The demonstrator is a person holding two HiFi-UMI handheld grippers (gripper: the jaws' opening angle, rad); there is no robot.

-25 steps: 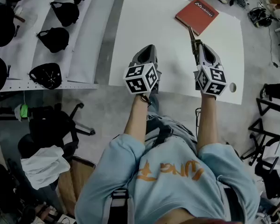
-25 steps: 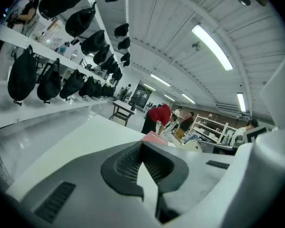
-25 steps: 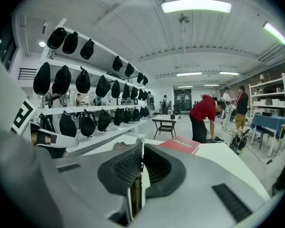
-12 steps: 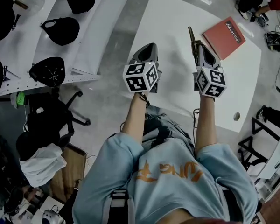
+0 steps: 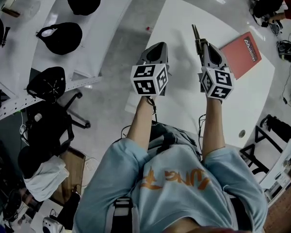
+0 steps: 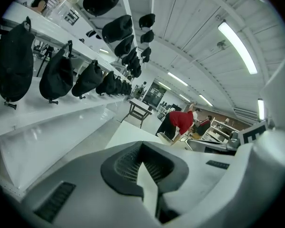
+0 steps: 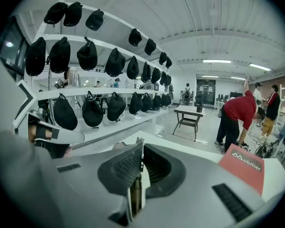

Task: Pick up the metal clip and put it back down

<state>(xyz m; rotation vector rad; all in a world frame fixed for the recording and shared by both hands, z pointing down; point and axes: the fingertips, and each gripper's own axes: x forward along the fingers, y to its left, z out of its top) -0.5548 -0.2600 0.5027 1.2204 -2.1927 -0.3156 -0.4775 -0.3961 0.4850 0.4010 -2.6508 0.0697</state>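
Clip [image 5: 195, 34], slim metal, in right gripper [image 5: 204, 46]

Left claw [image 5: 156, 47] and right claw [image 5: 204, 46] hang over the white worktop [image 5: 184, 13]; the metal clip [image 5: 196, 33] juts from the right one, red book [image 5: 242, 55] just beside.

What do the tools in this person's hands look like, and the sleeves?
Both the left tool and right tool are grey, tapered shells with dark ribbed pads inside. Each carries a cube of black-and-white square markers. The shirt is light blue, short-sleeved, with orange print.
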